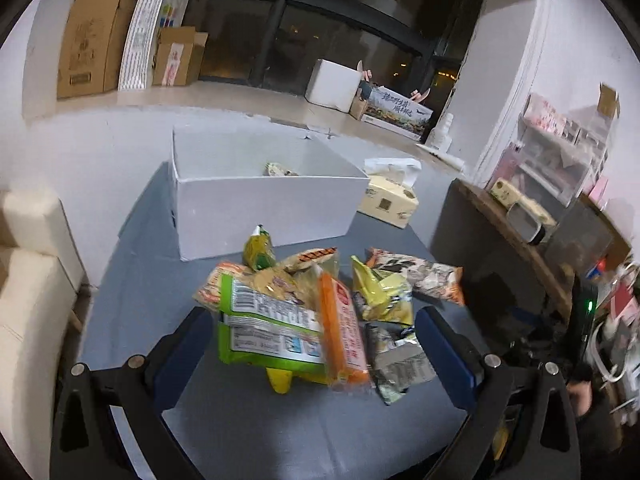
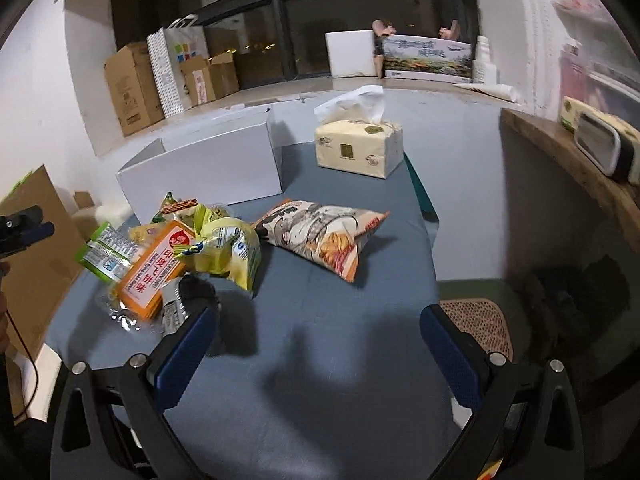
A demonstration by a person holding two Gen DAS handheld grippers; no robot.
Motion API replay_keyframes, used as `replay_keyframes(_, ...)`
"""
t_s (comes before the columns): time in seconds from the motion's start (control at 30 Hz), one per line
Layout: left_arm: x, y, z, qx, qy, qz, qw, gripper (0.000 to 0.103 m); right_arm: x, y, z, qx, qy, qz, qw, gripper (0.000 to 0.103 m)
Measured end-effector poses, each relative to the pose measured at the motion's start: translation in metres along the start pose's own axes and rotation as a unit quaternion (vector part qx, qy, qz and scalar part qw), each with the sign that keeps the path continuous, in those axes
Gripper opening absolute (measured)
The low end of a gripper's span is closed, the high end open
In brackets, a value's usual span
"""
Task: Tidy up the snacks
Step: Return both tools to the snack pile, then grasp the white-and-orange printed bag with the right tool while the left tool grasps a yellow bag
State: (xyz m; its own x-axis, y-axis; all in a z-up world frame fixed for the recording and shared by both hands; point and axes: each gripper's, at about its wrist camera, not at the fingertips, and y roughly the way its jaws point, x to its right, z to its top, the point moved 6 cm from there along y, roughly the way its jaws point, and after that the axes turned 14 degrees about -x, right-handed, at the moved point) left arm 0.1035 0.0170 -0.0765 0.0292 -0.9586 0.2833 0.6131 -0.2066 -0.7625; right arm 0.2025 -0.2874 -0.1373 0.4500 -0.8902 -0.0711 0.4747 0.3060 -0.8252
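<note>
A pile of snack packets lies on the blue-grey tablecloth (image 1: 248, 424): a green packet (image 1: 272, 332), an orange packet (image 1: 344, 340), a yellow bag (image 1: 380, 292), a silver packet (image 1: 396, 364) and a printed chip bag (image 1: 420, 276). My left gripper (image 1: 314, 356) is open, its blue fingers on either side of the pile's near end. Behind the pile stands an open white box (image 1: 260, 208) with one snack (image 1: 280, 169) inside. My right gripper (image 2: 318, 352) is open over bare cloth, with the pile (image 2: 160, 268) to its left and the chip bag (image 2: 320, 240) ahead.
A tissue pack (image 2: 358, 146) sits to the right of the white box (image 2: 208, 168). A wooden shelf (image 2: 560, 152) runs along the right. A cream chair (image 1: 32, 280) stands at the left. Cardboard boxes (image 1: 92, 40) line the window ledge. A woven stool (image 2: 480, 320) is beside the table.
</note>
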Motion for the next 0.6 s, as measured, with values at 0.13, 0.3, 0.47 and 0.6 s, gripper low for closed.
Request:
replay_keyframes(0.13,0.007,0.000,-0.002,0.000,0.013,-0.006,0.9999,0.103,-0.011,0.022,0.026,-0.016,-0.051,-0.026,0.998,0.103)
replay_keyframes(0.3,0.015,0.003,-0.004,-0.007,0.030,-0.005,0.9995,0.103,-0.024,0.047,0.064,-0.025,-0.147,-0.055,0.987,0.103)
replay_keyframes(0.47,0.015,0.011,-0.004,-0.015,0.025,-0.011,0.9995,0.103,-0.023,0.090,0.093,-0.099,-0.232,-0.059,0.966,0.103)
replay_keyframes(0.6,0.015,0.020,-0.006,-0.027,0.029,-0.003,0.9992,0.103,-0.021,0.116,0.097,-0.150,-0.236,-0.028,0.960,0.103)
